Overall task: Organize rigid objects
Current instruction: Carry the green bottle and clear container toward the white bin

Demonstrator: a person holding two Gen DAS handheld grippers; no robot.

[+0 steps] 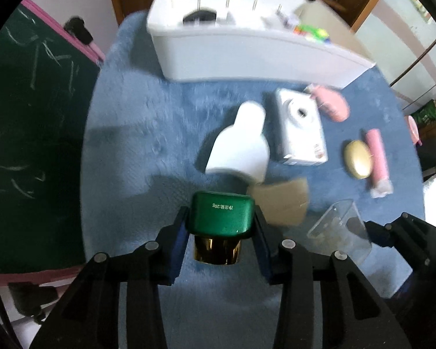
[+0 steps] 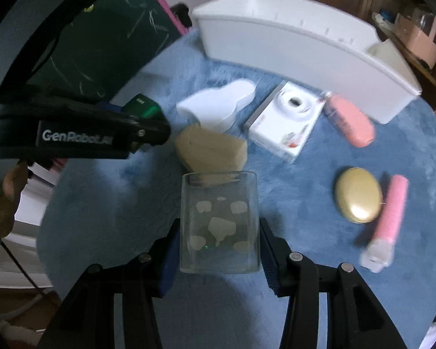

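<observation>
My left gripper (image 1: 221,218) is shut on a green bottle with a gold cap (image 1: 220,213), held above the blue mat; it also shows in the right wrist view (image 2: 144,107). My right gripper (image 2: 219,232) is shut on a clear plastic box (image 2: 219,224), also seen in the left wrist view (image 1: 341,226). On the mat lie a white bottle (image 1: 241,142), a white camera box (image 1: 300,129), a tan paper piece (image 1: 282,203), a gold oval case (image 1: 357,158), a pink tube (image 1: 378,163) and a pink bottle (image 1: 334,103).
A long white bin (image 1: 247,49) stands at the far edge of the round blue mat (image 1: 145,145), with small colourful items at its right end. A green chalkboard (image 1: 29,131) with a pink frame lies to the left.
</observation>
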